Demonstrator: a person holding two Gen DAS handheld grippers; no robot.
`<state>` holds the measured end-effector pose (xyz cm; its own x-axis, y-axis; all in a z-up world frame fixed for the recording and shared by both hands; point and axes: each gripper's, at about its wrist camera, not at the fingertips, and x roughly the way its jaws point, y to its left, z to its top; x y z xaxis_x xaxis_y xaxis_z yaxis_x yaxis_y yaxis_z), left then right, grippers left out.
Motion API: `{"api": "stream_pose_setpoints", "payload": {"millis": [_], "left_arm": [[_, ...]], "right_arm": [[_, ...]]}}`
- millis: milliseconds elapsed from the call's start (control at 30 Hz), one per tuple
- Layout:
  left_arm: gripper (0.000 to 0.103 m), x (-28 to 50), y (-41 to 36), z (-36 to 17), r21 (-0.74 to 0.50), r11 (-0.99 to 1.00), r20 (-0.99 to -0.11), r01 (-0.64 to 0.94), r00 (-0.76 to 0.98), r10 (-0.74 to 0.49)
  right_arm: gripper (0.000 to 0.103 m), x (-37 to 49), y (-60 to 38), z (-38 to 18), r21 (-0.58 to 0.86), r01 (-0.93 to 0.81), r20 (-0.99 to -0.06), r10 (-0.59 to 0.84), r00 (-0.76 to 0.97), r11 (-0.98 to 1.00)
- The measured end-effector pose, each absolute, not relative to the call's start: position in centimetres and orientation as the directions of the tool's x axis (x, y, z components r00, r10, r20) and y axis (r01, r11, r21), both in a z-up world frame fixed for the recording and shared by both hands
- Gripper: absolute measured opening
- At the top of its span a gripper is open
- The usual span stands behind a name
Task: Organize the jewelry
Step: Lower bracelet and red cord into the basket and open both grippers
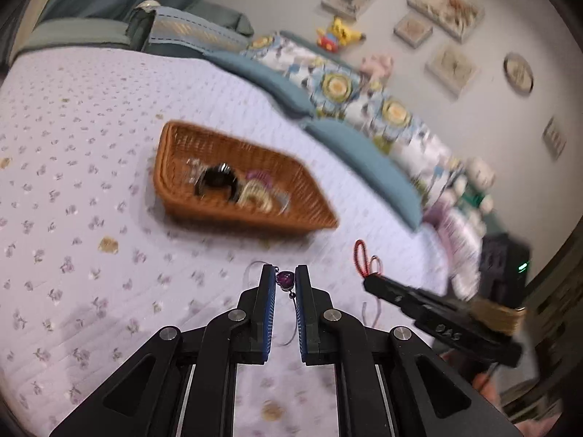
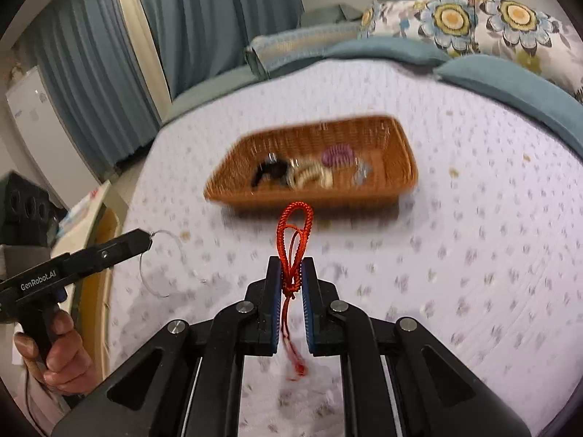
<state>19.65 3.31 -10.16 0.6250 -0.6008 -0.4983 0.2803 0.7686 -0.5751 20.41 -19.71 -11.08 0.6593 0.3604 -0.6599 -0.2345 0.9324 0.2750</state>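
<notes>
Two hand-held grippers busy, both above bed (image 2: 455, 255). Left hand-held gripper (image 1: 285, 284), lower centre of frame, clamped on purple heart pendant (image 1: 285, 279), thin chain dangling. Right hand-held gripper (image 2: 291, 276) pinching red braided cord (image 2: 293, 236), loop poking up. Wicker basket (image 2: 313, 196) mid-frame already has bracelets and hair ties inside, kinda blurry.

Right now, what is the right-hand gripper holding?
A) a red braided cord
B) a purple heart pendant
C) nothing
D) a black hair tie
A: the right gripper is shut on the red braided cord, its loop sticking up between the pads, short of the wicker basket.
</notes>
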Motion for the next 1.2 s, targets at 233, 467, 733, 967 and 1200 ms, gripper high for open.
{"api": "stream_pose_setpoints", "payload": {"millis": [233, 467, 733, 967, 1200], "left_arm": [[0.011, 22.6, 3.7, -6.7, -0.581, 0.751, -0.436, 0.314, 0.659, -0.613], [0.011, 28.9, 3.1, -5.0, -0.567, 0.761, -0.419, 0.315, 0.685, -0.596], [0.011, 38.4, 0.1, -6.8, -0.527, 0.803, -0.500, 0.279, 0.662, -0.558], [0.011, 43.0, -2.3, -11.5, -0.512, 0.827, -0.583, 0.233, 0.612, -0.534], [0.011, 43.0, -4.1, -13.0, -0.417, 0.876, -0.653, 0.243, 0.589, -0.475]], "right_arm": [[0.013, 25.4, -21.5, -6.5, 0.385, -0.248, -0.589, 0.443, 0.675, 0.889], [0.013, 32.7, -20.2, -5.2, 0.221, -0.237, -0.618, 0.323, 0.717, 0.946], [0.013, 41.0, -17.4, -10.6, 0.024, -0.232, -0.704, 0.181, 0.687, 0.972], [0.013, 45.0, -18.3, -15.9, 0.115, -0.171, -0.779, 0.196, 0.595, 0.978], [0.015, 45.6, -19.8, -17.1, 0.164, -0.131, -0.799, 0.209, 0.563, 0.978]]}}
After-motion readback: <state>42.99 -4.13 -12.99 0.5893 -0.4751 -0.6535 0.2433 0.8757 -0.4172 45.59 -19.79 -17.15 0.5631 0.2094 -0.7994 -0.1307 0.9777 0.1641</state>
